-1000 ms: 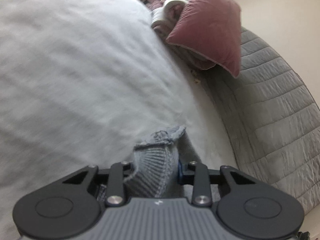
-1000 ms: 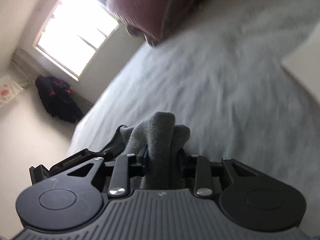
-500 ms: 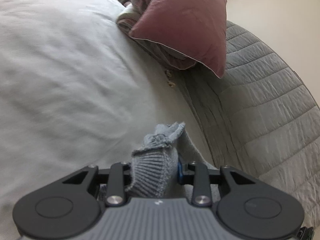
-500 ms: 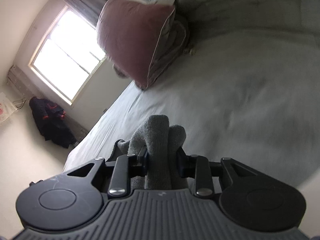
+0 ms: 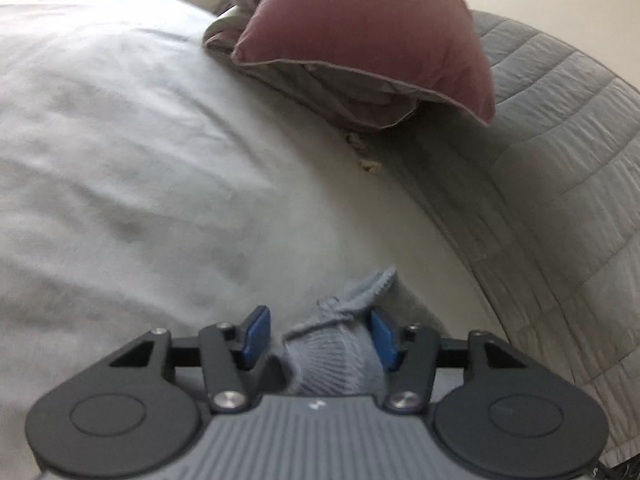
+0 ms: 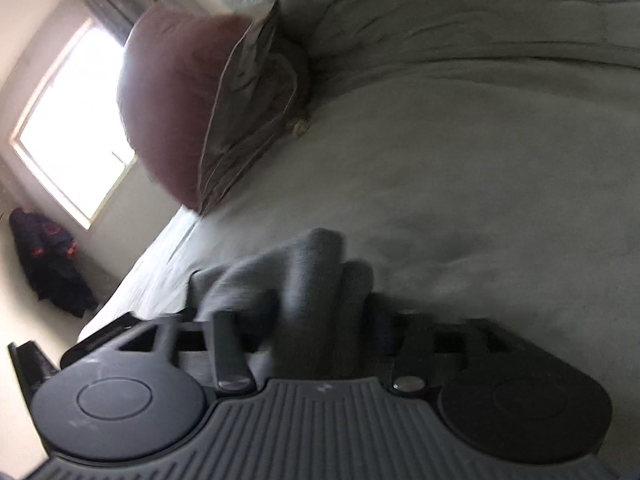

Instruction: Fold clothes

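On bed (image 5: 120, 160) | L view: blue pads (image 5: 256, 336) | R view: window (image 6: 72, 120)

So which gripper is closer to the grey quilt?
Left. The left gripper, jaws opening around a grey garment, has the quilt close along its right. The right gripper, also opening around the garment, sees it far off behind the pillow.
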`<state>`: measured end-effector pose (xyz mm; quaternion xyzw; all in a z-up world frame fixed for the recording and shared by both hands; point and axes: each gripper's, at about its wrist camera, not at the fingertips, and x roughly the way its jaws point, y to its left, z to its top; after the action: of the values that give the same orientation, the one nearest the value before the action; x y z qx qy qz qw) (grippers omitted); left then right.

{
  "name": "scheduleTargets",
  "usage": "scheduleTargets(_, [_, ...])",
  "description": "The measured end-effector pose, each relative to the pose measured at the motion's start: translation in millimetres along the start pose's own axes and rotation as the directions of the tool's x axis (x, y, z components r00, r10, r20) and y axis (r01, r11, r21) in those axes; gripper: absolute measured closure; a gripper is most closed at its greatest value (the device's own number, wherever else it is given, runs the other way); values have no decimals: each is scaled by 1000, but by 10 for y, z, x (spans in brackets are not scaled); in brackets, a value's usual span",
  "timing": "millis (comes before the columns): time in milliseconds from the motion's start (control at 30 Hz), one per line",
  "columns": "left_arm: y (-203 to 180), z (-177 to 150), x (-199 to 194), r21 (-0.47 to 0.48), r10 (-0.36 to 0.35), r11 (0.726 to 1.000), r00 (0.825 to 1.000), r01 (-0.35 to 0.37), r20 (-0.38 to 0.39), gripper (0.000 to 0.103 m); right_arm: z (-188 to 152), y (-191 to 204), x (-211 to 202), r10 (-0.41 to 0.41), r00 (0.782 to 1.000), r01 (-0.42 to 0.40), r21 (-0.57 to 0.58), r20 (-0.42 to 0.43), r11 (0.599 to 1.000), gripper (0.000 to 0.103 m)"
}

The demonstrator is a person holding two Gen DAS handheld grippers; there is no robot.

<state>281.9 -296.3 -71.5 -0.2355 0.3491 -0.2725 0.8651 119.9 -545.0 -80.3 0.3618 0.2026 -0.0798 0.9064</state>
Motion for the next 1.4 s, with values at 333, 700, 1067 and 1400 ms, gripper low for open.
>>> scheduleTargets(333, [-375, 200, -348, 284, -97, 957, 983, 49, 155, 77, -173, 493, -393, -21, 951, 122, -314, 308, 941, 64])
scheduleTargets(700, [-546, 32, 318, 423, -23, 906, 1000, 19, 5, 100, -268, 596, 39, -174, 968, 241, -487, 179, 840, 87])
scheduleTargets(1067, [-767, 70, 51, 406, 48, 913, 999, -38, -15, 77, -194, 710, -159, -198, 969, 242, -419, 146, 875, 75])
scheduleTargets(1400, [-752, -53, -646, 392, 150, 912, 987, -116, -55, 47, -327, 1104, -524, -233, 970, 241, -407, 70, 881, 56])
